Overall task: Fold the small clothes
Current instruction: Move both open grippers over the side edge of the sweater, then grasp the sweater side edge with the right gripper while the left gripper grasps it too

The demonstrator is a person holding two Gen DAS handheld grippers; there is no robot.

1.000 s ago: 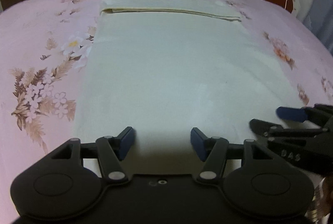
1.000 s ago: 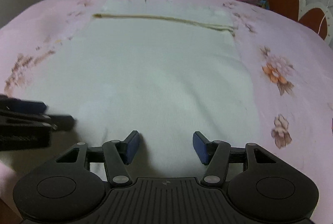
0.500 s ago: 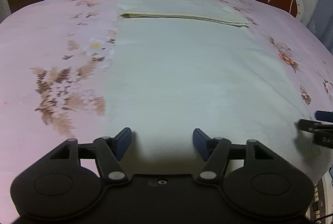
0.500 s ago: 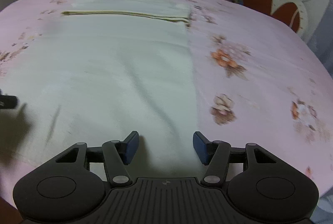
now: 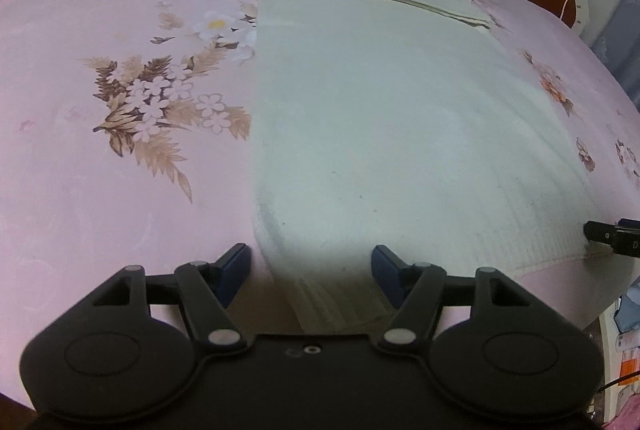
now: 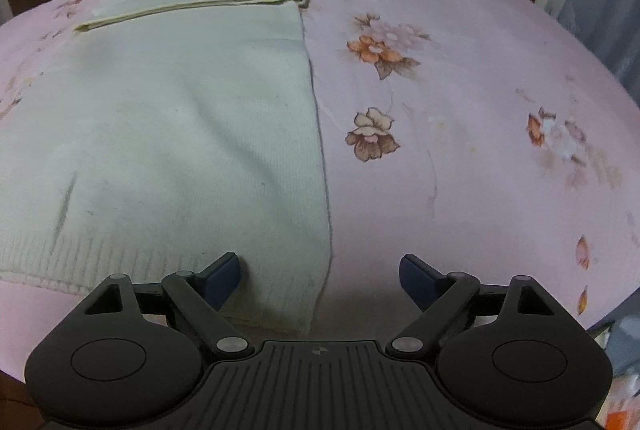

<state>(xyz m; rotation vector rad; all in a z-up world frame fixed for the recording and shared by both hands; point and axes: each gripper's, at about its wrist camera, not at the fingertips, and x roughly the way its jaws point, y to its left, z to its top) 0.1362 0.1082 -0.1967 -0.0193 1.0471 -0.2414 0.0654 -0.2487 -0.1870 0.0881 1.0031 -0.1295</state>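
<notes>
Cream knit garment (image 5: 400, 118) flat on floral bedsheet (image 5: 100, 190); no containers

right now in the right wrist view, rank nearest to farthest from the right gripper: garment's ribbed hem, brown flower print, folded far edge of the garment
From the right gripper:
1. ribbed hem, just ahead, partly between the opening jaws, left side.
2. brown flower print, mid-bed, slightly right.
3. folded far edge, far end, upper left.
</notes>
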